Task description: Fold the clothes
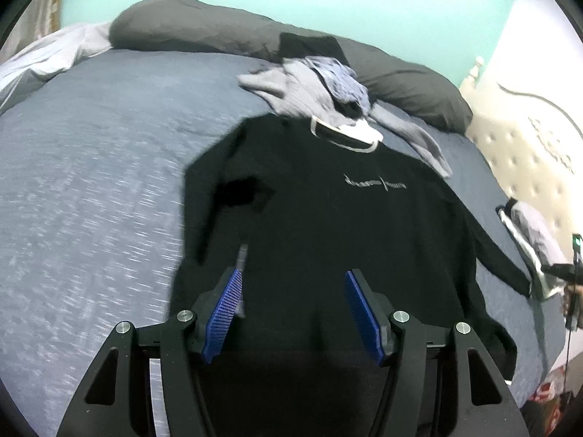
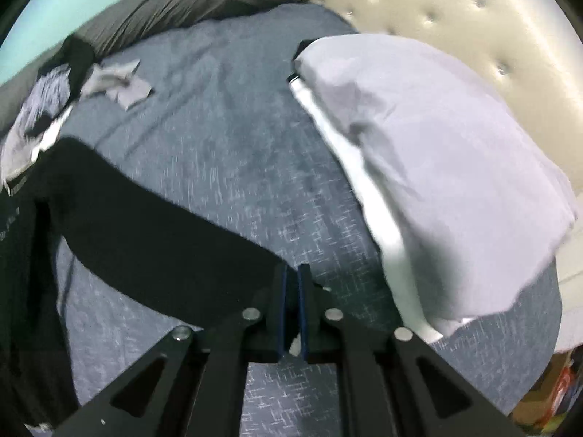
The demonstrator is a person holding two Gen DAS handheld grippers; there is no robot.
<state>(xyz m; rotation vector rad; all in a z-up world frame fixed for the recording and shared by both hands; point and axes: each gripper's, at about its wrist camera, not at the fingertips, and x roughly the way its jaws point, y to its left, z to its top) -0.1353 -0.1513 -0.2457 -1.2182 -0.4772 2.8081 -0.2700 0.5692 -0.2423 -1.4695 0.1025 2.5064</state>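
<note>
A black long-sleeved sweatshirt with a white-edged collar and a small chest logo lies spread face up on the blue-grey bed. My left gripper is open and empty, hovering over the shirt's lower hem. In the right wrist view the shirt's right sleeve stretches across the bed to my right gripper, which is shut on the sleeve's cuff. The left sleeve is folded in over the shirt's chest.
A heap of grey and patterned clothes lies beyond the collar. Dark grey pillows line the far edge. A stack of folded pale garments sits by the tufted cream headboard.
</note>
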